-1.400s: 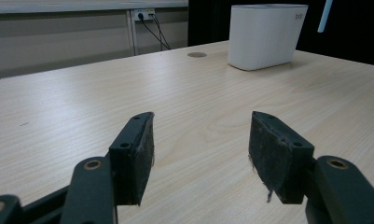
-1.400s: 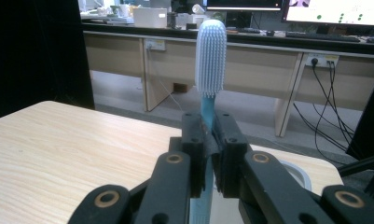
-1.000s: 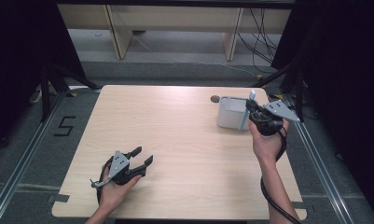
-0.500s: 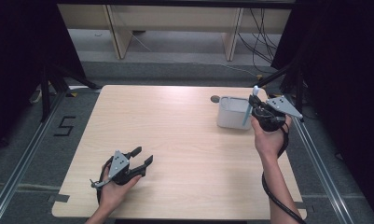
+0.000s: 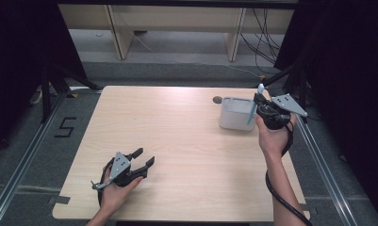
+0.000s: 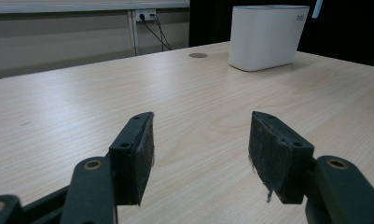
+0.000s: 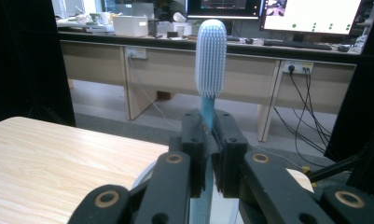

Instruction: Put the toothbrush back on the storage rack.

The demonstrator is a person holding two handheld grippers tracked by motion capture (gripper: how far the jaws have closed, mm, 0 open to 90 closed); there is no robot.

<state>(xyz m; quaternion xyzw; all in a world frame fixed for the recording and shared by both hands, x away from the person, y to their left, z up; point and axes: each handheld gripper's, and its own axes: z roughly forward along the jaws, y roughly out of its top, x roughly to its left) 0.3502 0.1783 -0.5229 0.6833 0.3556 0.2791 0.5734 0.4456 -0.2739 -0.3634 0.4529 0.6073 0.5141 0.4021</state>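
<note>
**Kid:** Blue stick with a white fuzzy top, what is that?

**Me:** It is a light blue plastic toothbrush with a white bristle head [image 7: 210, 56]. I hold it with my right tongs [image 7: 211, 140]. They are pinching the thin handle just under the head, so the brush stands up straight with the bristles on top.

**Kid:** Why do you hold it up like that?

**Me:** See the white box-shaped plastic holder [image 5: 237, 114] at the far right of the pale wooden bench [image 5: 177, 141]? From the high camera the brush [image 5: 253, 109] hangs right at the holder's right edge, handle end down. I think it belongs standing in there, so straight up and down is the easy way. Whether the tip is inside already, I cannot tell.

**Kid:** Why grab it so near the top?

**Me:** That leaves the long handle free below. If I held it low, my right tongs [image 5: 264, 110] would bump the holder's rim.

**Kid:** And the other hand?

**Me:** My left tongs [image 6: 201, 154] rest low on the near left of the bench, spread wide with nothing between them. They have no job now, so I keep them well apart from the holder [image 6: 268, 37], out of the way.
</note>
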